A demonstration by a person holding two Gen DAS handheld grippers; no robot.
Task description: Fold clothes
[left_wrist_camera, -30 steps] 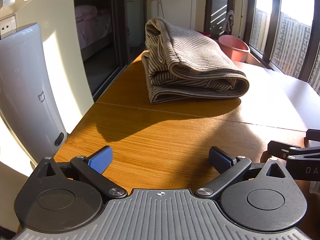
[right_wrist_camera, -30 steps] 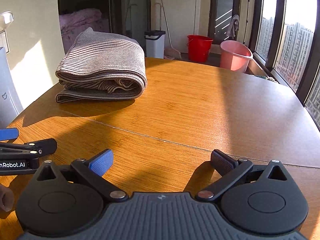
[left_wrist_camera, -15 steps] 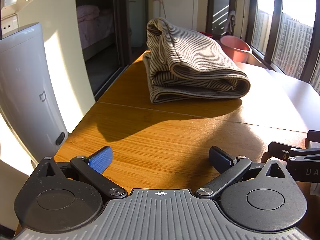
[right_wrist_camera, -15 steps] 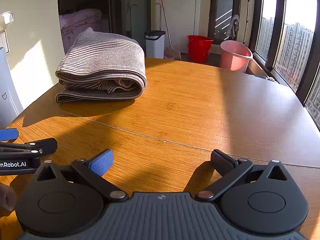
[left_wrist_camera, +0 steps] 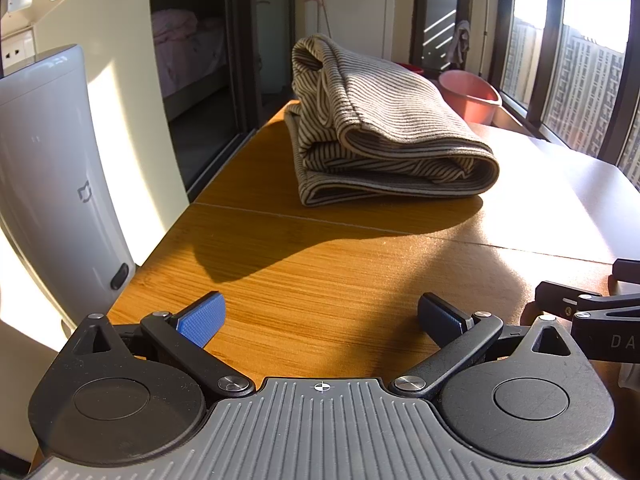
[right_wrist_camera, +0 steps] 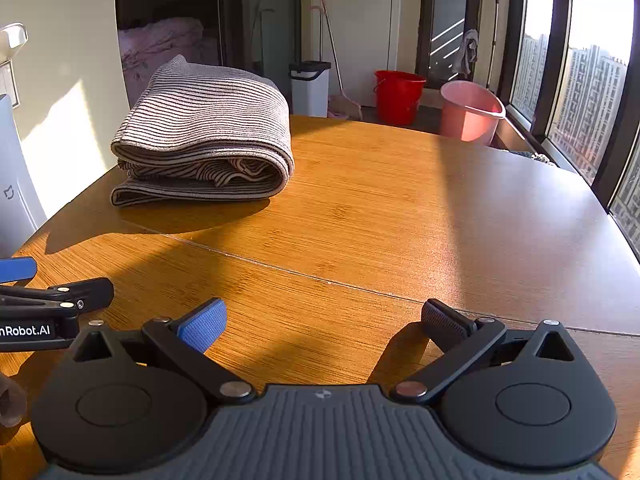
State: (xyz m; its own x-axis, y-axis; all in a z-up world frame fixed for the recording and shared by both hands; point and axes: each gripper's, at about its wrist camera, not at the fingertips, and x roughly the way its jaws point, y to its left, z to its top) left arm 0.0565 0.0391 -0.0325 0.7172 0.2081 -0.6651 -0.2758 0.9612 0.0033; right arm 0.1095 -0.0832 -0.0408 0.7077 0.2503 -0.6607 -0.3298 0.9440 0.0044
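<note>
the striped garment (left_wrist_camera: 384, 140) lies folded well ahead of both wide, empty tongs, left gripper (left_wrist_camera: 320, 318) and right gripper (right_wrist_camera: 324, 320), so folding looks finished; next, likely withdraw.

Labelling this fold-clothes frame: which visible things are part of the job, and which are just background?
Part of the job:
- striped garment, folded, lying on the wooden table
- left hand-held gripper, open, holding nothing
- right hand-held gripper, open, holding nothing

Just background:
- red bucket
- pink bucket
- white bin
- white appliance beside the table
</note>
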